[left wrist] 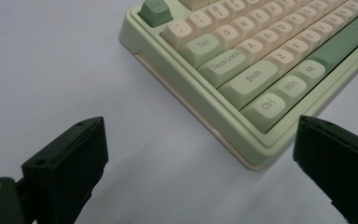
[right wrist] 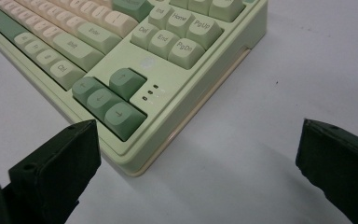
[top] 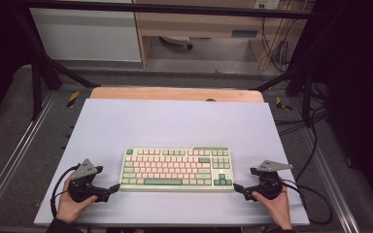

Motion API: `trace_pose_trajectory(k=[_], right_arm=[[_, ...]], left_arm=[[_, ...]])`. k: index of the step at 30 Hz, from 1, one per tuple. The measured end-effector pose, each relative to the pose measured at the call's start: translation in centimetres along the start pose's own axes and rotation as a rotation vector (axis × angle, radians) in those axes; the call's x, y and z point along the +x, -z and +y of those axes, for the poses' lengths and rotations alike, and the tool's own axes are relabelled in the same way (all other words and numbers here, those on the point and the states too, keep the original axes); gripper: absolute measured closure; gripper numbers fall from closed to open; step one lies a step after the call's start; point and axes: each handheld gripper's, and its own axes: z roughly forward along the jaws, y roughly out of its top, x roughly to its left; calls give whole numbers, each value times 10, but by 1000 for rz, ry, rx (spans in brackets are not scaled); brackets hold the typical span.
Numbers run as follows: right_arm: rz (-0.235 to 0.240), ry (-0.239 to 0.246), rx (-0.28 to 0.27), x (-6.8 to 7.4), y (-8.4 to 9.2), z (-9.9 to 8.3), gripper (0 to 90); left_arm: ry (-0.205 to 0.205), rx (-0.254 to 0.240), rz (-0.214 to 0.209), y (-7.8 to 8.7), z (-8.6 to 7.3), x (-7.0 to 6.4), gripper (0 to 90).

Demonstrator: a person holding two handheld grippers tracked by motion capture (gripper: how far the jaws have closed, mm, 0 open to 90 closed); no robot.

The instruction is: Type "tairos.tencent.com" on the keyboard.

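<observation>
Keyboard (top: 177,168) lower centre of frame, on pale mat (top: 175,121). Left gripper (top: 112,188) and right gripper (top: 239,188) at its near corners, jaws wide, empty. Approach step, likely; next calls for closing on both corners together.

A pale table (top: 126,121) bears one green keyboard (top: 177,168)

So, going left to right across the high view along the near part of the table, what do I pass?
left hand → left gripper → keyboard → right gripper → right hand
</observation>
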Motion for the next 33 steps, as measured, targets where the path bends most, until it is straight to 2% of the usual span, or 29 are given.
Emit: trace_pose_trajectory(k=[13,22,27,33], right_arm=[[-5,5,-2,0,0,0,4],[-7,-5,1,1,0,0,4],[-7,1,3,1,-1,0,4],[-8,4,4,0,-1,0,4]], left_arm=[[-5,2,9,0,7,-6,35],[-6,17,18,-5,18,-15,57],[-13,13,21,-6,27,-20,111],[-2,0,28,-6,35,-27,187]])
